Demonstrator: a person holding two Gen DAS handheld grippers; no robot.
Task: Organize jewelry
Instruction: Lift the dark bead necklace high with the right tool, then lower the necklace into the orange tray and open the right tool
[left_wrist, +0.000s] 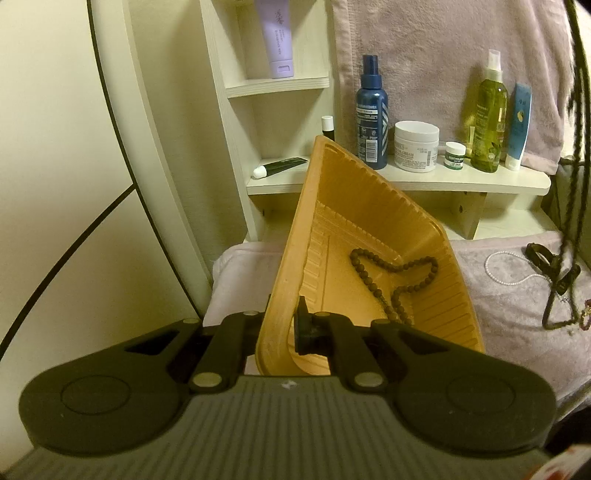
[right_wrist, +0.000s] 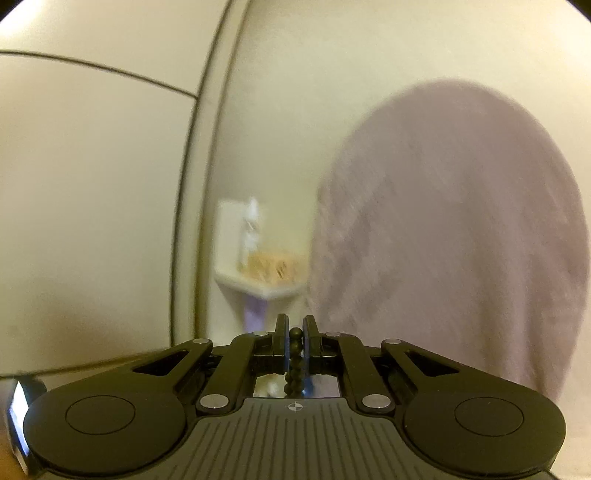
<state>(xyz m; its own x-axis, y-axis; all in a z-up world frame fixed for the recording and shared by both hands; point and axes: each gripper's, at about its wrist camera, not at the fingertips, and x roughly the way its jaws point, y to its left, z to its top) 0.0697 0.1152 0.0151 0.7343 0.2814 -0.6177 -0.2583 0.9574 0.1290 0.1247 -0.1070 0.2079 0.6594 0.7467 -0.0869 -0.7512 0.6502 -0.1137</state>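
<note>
My left gripper (left_wrist: 282, 325) is shut on the near rim of an orange plastic tray (left_wrist: 354, 206) and holds it tilted up off the towel. A brown bead necklace (left_wrist: 399, 280) lies inside the tray, toward its lower side. My right gripper (right_wrist: 295, 330) is shut on a dark bead strand (right_wrist: 295, 354), raised and facing the wall. That strand hangs at the right edge of the left wrist view (left_wrist: 570, 206). A white pearl strand (left_wrist: 506, 269) and a small dark clasp piece (left_wrist: 539, 254) lie on the towel at right.
A lilac towel (left_wrist: 517, 306) covers the surface. Behind it a white shelf (left_wrist: 406, 181) carries a blue spray bottle (left_wrist: 371, 110), a white cream jar (left_wrist: 415, 146), a green bottle (left_wrist: 489, 114) and tubes. A pink towel (right_wrist: 461, 240) hangs on the wall.
</note>
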